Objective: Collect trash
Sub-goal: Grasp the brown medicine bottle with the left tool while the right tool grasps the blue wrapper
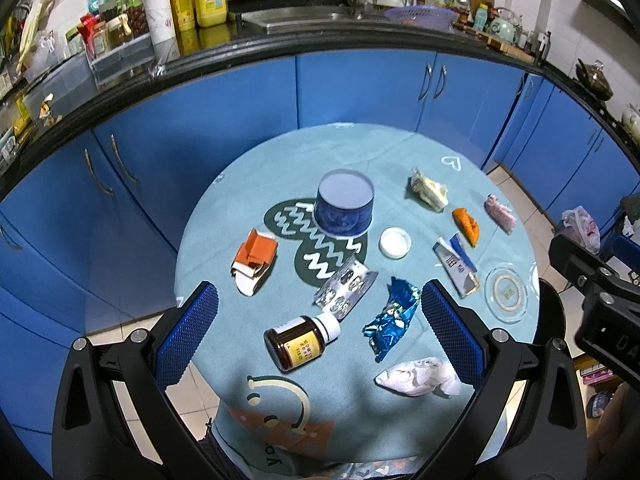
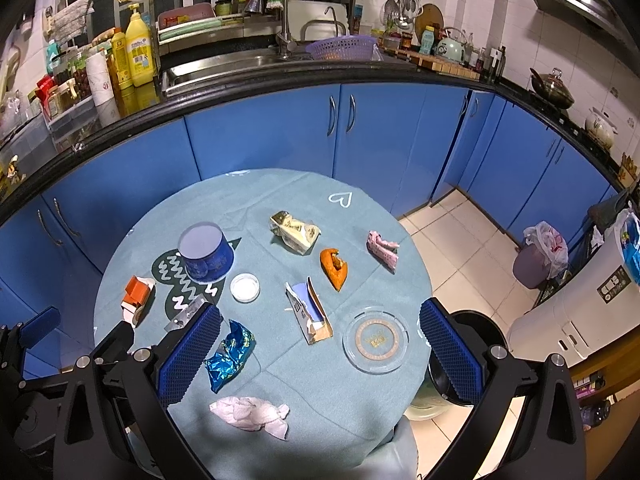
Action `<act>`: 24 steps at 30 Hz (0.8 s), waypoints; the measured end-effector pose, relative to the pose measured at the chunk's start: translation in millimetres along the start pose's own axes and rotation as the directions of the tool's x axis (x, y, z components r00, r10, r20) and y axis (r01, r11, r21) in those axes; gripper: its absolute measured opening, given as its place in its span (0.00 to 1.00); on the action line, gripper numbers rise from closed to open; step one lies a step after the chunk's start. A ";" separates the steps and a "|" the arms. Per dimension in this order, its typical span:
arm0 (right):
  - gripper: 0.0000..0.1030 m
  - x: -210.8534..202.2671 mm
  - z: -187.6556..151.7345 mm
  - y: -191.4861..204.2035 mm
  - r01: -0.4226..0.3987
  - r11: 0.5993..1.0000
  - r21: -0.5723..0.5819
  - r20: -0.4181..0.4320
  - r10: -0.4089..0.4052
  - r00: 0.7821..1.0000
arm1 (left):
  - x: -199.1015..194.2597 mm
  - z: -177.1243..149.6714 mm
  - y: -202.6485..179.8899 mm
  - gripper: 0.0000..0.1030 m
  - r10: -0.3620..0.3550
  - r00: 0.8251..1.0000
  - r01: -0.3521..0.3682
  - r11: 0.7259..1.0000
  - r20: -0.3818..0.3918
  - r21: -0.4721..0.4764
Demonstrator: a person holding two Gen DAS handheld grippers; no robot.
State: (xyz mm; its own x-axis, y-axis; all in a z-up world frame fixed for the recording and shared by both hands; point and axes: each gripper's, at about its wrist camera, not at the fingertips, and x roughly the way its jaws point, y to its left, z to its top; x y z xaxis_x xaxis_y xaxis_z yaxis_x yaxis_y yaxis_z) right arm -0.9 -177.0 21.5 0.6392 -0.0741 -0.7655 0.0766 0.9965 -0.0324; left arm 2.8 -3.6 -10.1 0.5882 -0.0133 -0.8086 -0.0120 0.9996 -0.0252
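Note:
Trash lies spread over a round table under a teal cloth (image 1: pixel 360 152). My left gripper (image 1: pixel 319 297) hovers open above the near side, over a brown pill bottle (image 1: pixel 300 342), a silver blister pack (image 1: pixel 346 288) and a blue foil wrapper (image 1: pixel 390 322). A white tissue (image 1: pixel 418 376) lies nearest. My right gripper (image 2: pixel 320 314) is open too, above a torn cigarette pack (image 2: pixel 310 312), with the foil wrapper (image 2: pixel 230 354) and tissue (image 2: pixel 252 412) at its left. Neither holds anything. Farther off are an orange peel (image 2: pixel 334 266), a pink wrapper (image 2: pixel 383 250), a yellowish wrapper (image 2: pixel 294 232) and a crushed orange box (image 2: pixel 138 294).
A blue round tin (image 2: pixel 206 252), a white lid (image 2: pixel 245 287) and a glass ashtray (image 2: pixel 376 338) also sit on the table. A black round bin (image 2: pixel 468 344) stands by the table's right edge. A purple bin with a bag (image 2: pixel 540 256) is on the tiled floor. Blue cabinets (image 2: pixel 260 132) ring the table.

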 end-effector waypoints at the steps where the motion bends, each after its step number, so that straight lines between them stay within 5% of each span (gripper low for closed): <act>1: 0.94 1.0 -0.3 -0.8 0.001 1.000 -0.001 -0.003 -0.001 1.000 | 4.7 -1.1 0.9 0.97 0.004 1.000 -0.004 1.000 -0.015 0.000; 11: 0.94 53.5 -22.3 -6.3 -0.074 0.997 0.028 -0.189 0.078 0.979 | 51.4 -19.2 20.4 0.97 0.000 0.987 0.009 0.998 -0.160 0.054; 24: 0.94 115.9 -36.1 17.3 -0.205 0.978 0.040 -0.353 0.205 0.913 | 102.9 -44.5 37.4 0.96 -0.022 0.952 0.047 0.996 -0.304 0.075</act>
State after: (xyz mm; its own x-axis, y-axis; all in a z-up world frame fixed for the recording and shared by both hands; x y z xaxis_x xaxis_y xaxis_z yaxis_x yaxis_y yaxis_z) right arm 46.9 -167.0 -91.0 0.3287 0.1506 -0.9324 -0.0252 0.9883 0.1507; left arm 26.9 31.3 -120.5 0.3148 -0.0421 -0.9482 0.0765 0.9969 -0.0189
